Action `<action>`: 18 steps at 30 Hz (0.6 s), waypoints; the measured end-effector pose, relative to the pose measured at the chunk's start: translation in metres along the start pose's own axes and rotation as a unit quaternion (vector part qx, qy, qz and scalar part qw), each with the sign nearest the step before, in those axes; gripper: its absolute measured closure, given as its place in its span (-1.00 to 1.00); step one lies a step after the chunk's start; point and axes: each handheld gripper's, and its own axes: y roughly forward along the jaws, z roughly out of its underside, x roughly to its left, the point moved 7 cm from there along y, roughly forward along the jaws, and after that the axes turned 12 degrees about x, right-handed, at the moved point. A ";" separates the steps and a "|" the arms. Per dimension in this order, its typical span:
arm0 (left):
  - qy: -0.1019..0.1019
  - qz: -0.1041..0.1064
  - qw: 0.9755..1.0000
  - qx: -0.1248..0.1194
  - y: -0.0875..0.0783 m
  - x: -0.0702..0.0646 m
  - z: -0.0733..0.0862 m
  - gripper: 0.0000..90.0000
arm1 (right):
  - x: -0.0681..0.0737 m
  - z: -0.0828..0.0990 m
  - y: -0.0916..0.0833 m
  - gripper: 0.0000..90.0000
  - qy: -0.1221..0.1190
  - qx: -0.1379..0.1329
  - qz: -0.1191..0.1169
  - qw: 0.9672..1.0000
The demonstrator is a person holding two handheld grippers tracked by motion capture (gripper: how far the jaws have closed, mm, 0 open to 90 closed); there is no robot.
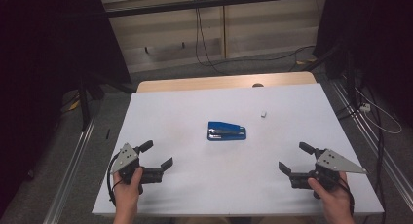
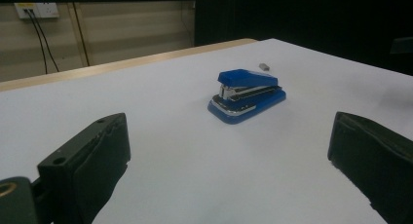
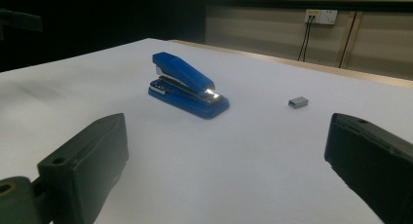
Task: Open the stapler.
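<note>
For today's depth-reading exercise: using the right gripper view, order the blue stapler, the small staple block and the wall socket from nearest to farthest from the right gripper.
1. Blue stapler: on the table, ahead and left.
2. Small staple block: on the table, farther back and to the right.
3. Wall socket: on the back wall, beyond the table.

Black grippers [image 1: 156,155] [image 1: 295,158] — grey three-cornered plates, black cables — bare forearms.

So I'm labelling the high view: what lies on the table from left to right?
Left gripper → stapler → small staple block → right gripper.
</note>
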 end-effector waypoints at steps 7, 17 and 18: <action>0.003 0.003 1.000 0.002 0.005 -0.001 -0.003 -0.96 | -0.003 0.000 0.001 -0.96 0.004 -0.002 0.001 1.000; 0.001 0.012 1.000 -0.006 0.012 -0.004 -0.014 -0.96 | -0.001 -0.001 0.002 -0.97 -0.001 0.004 0.007 1.000; -0.003 0.014 1.000 -0.008 0.013 -0.004 -0.016 -0.96 | -0.001 -0.001 0.002 -0.97 -0.001 0.007 0.006 1.000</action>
